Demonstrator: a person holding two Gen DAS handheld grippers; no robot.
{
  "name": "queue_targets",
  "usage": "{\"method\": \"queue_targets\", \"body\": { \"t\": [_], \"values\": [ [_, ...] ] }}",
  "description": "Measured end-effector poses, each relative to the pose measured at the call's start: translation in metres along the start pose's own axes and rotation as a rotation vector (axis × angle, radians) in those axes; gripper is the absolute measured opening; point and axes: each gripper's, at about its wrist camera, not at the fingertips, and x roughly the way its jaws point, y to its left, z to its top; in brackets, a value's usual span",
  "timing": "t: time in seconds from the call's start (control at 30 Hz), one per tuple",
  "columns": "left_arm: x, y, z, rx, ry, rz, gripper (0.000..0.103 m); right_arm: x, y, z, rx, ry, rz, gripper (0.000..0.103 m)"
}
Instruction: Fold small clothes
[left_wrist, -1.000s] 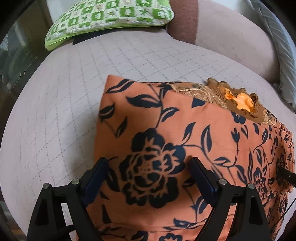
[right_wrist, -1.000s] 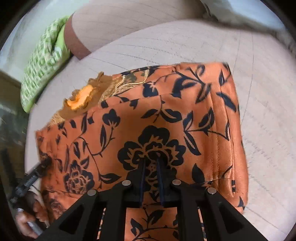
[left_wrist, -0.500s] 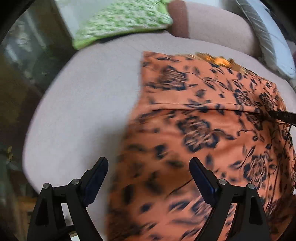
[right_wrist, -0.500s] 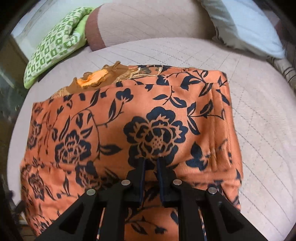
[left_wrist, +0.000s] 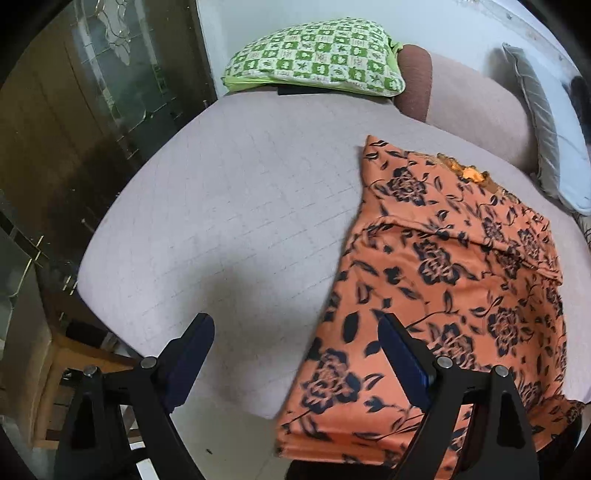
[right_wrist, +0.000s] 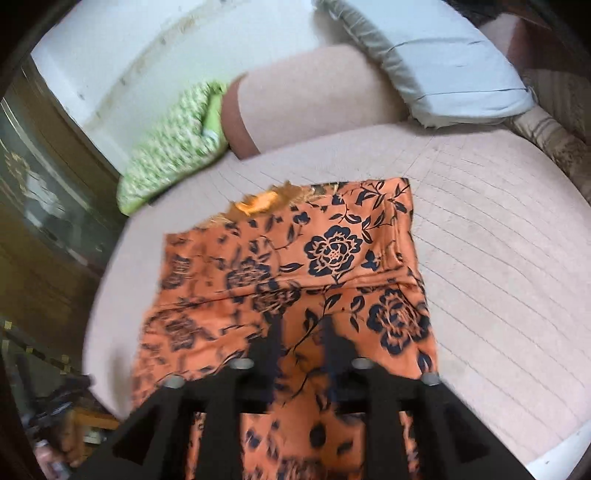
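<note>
Orange floral garment (left_wrist: 454, 280) lies folded on the sofa seat (left_wrist: 229, 206), hem over the front edge. Right tongs (right_wrist: 301, 345) above it, jaws opening to let go; left tongs (left_wrist: 295, 354) wide, empty, cloth off to their right

No legible text, label, brand, number or sign in either wrist view. The orange floral garment (left_wrist: 454, 280) carries only a flower-and-leaf print; the green checked pillow (left_wrist: 314, 55) shows small motifs, none readable as characters.
</note>
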Motion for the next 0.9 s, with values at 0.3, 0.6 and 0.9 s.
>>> {"method": "queue_targets", "body": {
  "t": [0.3, 0.6, 0.9],
  "values": [
    [0.009, 0.037, -0.039, -0.037, 0.086, -0.071, 0.090, -0.044, -0.053, -0.056, -0.001, 0.049, -0.031, 0.087],
    [0.036, 0.034, -0.088, 0.031, 0.181, -0.161, 0.089, -0.025, -0.131, -0.112, 0.232, 0.226, 0.005, 0.087],
    [0.054, 0.067, -0.111, -0.079, 0.232, -0.319, 0.066, 0.008, -0.138, -0.151, 0.256, 0.358, -0.018, 0.087]
  ]
}}
